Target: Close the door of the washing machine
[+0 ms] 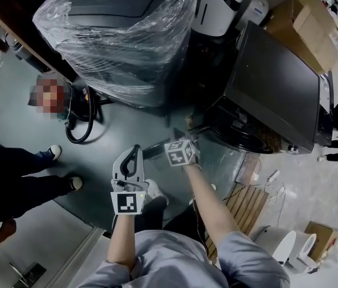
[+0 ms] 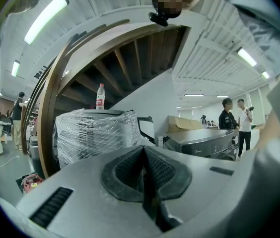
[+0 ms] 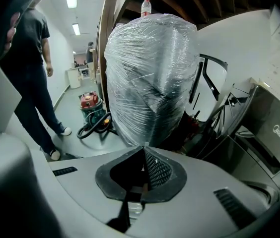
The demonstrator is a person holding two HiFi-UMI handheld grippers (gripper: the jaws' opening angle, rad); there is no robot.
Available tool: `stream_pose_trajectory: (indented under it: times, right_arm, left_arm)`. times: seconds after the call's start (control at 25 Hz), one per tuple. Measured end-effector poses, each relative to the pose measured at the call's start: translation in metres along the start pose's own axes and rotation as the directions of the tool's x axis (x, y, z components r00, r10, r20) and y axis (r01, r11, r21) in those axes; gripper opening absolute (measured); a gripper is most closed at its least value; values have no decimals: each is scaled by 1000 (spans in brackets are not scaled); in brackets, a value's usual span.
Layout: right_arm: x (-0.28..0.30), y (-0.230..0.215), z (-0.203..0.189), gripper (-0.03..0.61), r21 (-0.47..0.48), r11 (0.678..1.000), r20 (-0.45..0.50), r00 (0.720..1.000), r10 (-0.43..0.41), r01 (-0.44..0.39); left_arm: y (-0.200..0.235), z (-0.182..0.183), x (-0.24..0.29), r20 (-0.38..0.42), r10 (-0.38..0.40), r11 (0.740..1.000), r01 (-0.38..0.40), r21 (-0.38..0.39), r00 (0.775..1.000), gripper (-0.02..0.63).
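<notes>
The dark grey washing machine [image 1: 277, 89] stands at the right of the head view, its round drum opening [image 1: 247, 138] facing me. What looks like its glassy door [image 1: 226, 164] hangs open below the opening. My right gripper [image 1: 192, 139] is at the door's near edge, with its jaws shut and nothing between them [image 3: 145, 150]; I cannot tell whether it touches the door. My left gripper [image 1: 134, 152] is held further left, away from the machine, also shut and empty [image 2: 144, 150]. The machine also shows in the right gripper view [image 3: 271, 133] and in the left gripper view [image 2: 204, 143].
A tall appliance wrapped in clear film [image 1: 121, 35] stands just left of the machine, with a bottle [image 3: 146, 6] on top. A red vacuum and hose [image 3: 90, 108] lie on the floor. A person's legs [image 1: 19, 179] are at the left. Two people [image 2: 233, 120] stand beyond. Cardboard boxes [image 1: 307, 23] sit behind.
</notes>
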State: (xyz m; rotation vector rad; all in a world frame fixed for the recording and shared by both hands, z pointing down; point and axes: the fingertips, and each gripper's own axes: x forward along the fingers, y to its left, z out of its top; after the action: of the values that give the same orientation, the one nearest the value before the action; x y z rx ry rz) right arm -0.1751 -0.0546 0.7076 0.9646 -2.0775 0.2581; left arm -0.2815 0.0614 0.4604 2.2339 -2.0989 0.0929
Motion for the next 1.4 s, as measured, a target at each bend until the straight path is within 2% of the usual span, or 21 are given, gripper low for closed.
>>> stream_pose_trajectory:
  times: [0.72,1.4]
  right_arm:
    - [-20,0,-26,3,82,996,-5,999,38,-38]
    - [-44,-1,-51,2,12,998,7,998,66,-66]
  left_arm:
    - [-29,4,8,3,-56,998,56,18,998,2]
    - [-58,15,11,17,-89,996,88,32,996,2]
